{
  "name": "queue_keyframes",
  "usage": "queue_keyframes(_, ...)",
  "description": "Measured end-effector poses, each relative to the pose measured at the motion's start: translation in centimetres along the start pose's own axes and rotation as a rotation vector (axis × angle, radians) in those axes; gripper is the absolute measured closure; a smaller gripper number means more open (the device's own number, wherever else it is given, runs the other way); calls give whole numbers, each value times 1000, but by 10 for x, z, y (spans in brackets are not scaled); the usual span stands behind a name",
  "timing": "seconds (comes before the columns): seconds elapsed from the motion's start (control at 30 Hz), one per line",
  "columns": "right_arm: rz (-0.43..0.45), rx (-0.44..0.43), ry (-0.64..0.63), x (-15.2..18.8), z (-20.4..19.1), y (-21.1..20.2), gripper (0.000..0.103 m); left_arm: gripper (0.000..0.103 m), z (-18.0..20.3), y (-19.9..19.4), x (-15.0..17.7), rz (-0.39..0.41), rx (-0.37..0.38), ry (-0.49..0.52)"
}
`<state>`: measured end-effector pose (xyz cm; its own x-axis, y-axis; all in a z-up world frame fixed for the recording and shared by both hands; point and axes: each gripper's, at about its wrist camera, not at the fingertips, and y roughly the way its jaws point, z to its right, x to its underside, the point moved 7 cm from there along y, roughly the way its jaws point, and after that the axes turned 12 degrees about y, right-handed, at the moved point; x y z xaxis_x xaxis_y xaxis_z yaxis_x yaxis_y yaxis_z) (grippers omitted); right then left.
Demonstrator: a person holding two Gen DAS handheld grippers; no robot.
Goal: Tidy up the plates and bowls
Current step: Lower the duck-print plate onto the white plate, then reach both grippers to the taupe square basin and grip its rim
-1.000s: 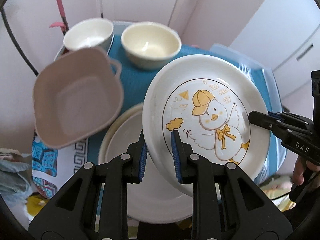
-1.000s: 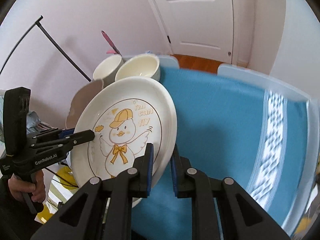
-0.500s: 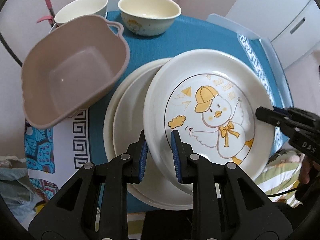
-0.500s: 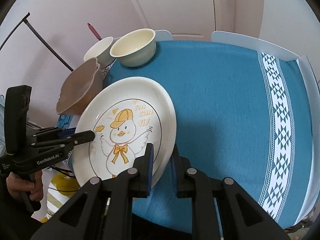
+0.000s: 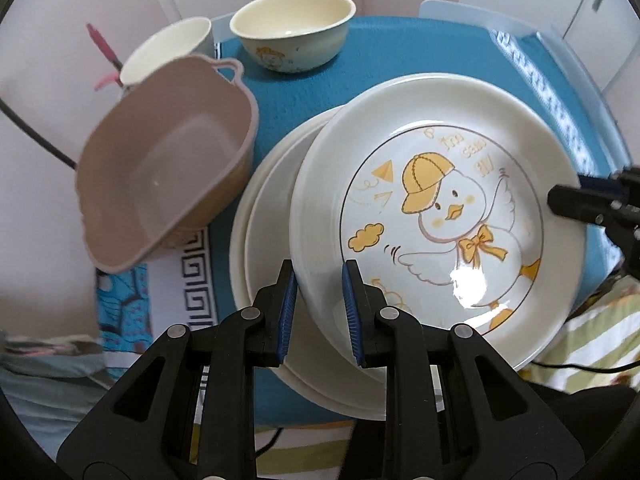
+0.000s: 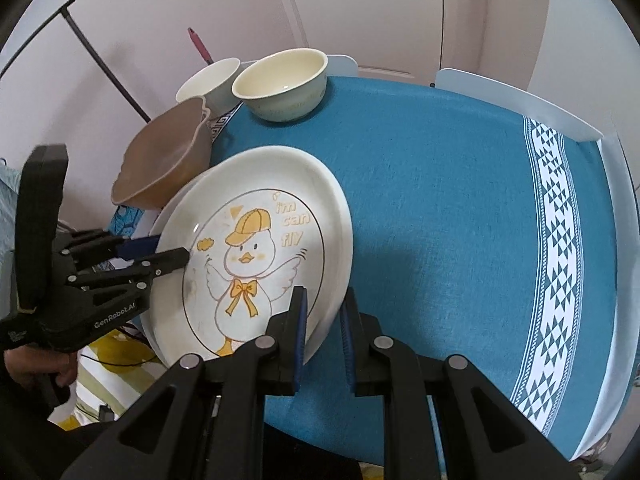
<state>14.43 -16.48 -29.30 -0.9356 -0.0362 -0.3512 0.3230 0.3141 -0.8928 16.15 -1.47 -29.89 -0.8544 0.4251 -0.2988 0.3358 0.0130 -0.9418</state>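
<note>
A white duck-print plate [image 5: 432,208] [image 6: 256,248] is held by both grippers over a plain white plate [image 5: 272,216] on the blue tablecloth. My left gripper [image 5: 319,300] is shut on the duck plate's near rim. My right gripper [image 6: 323,328] is shut on its opposite rim, and its fingertips [image 5: 576,204] show at the right of the left wrist view. The duck plate sits low, overlapping the plain plate and shifted to its right. A cream bowl [image 5: 292,32] [image 6: 280,84] and a white bowl [image 5: 164,52] [image 6: 210,82] stand at the table's far end.
A brown plastic basin [image 5: 164,176] [image 6: 160,164] leans tilted at the table's left edge beside the plates. The blue tablecloth [image 6: 460,200] stretches to the right. A pink-handled tool [image 5: 102,52] and a black rod [image 6: 100,56] stand by the wall.
Both grippers have lowered the duck plate toward the plain plate and levelled it. The bowls and basin have stayed in place.
</note>
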Motion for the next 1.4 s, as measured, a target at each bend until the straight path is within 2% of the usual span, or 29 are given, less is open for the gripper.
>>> queue_keyframes(0.17,-14,-8,-42,1,-5,3,88,82,-6,1,0,-27,-72,-3)
queue_keyframes(0.27,-17,12,-85,3,-9,6,88,83,-9,1,-1,-28,-72,-18)
queue_keyframes(0.57,-29,17,-108,0,-9,8,88,83,-7,1,0,-48,-117,-10)
queue_keyframes(0.93,-40,21,-141,-2,-10,11,88,83,5,-3,1,-78,-247,49)
queue_keyframes(1.1,-45,17,-148,-3,-11,12,88,83,8,-4,2,-87,-262,45)
queue_keyframes(1.27,-60,14,-155,-2,-11,17,88,83,8,-7,3,-94,-308,59)
queue_keyframes(1.4,-62,9,-158,-3,-11,19,88,83,7,-7,4,-88,-299,46)
